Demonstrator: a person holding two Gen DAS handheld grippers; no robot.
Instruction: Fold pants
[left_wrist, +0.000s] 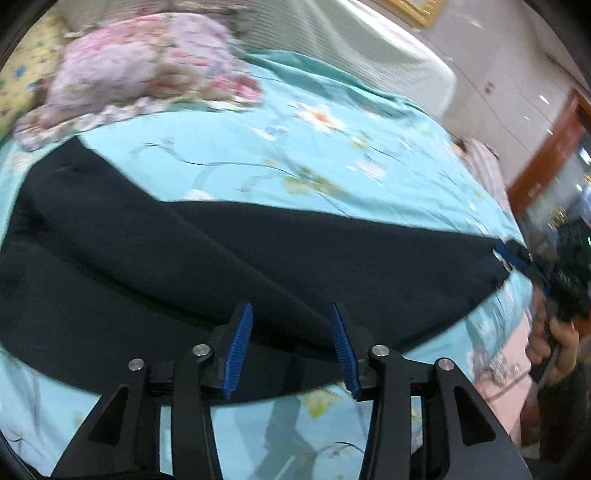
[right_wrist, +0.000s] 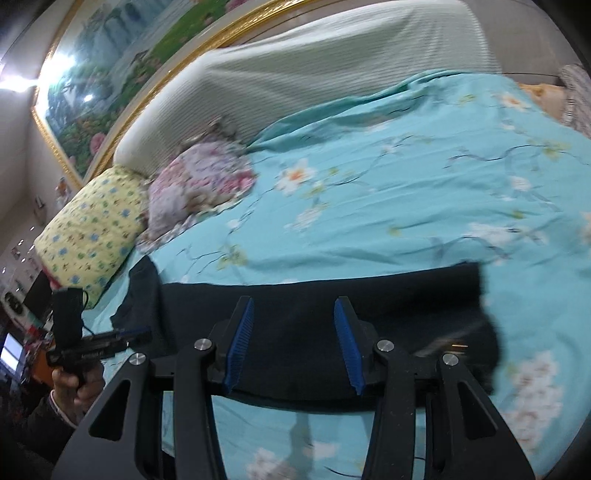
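Pants (left_wrist: 229, 258), dark and nearly black, lie flat on a turquoise floral bedsheet (left_wrist: 332, 155), stretched as one long band whose axis runs left to right across both wrist views, parallel to the near edge of the bed. Both tools sit on the near side of that band, pointing across it and tilted downward

From the left wrist camera, the left gripper (left_wrist: 291, 347) hovers over the near hem with its blue pads spread apart; dark cloth shows in the gap behind them but nothing is pinched, so it is released. A diagonal ridge of fabric runs from the upper left down toward this gripper. Far to the right in the same view, the right gripper (left_wrist: 511, 258) sits at the band's right end, too small and blurred there to judge

From the right wrist camera, the right gripper (right_wrist: 293, 345) also has its pads parted over the dark cloth, gripping nothing. The band's right end lies just beyond it, slightly rumpled, while the other tool appears at the left edge of the view, held in a hand (right_wrist: 74, 384) near the band's left end

So each hand is nearest its own end of the garment, and the next fold probably depends on both closing on the near long edge. A pink floral bundle (right_wrist: 199, 177) and a yellow pillow (right_wrist: 92, 229) rest well apart from the pants, toward the headboard
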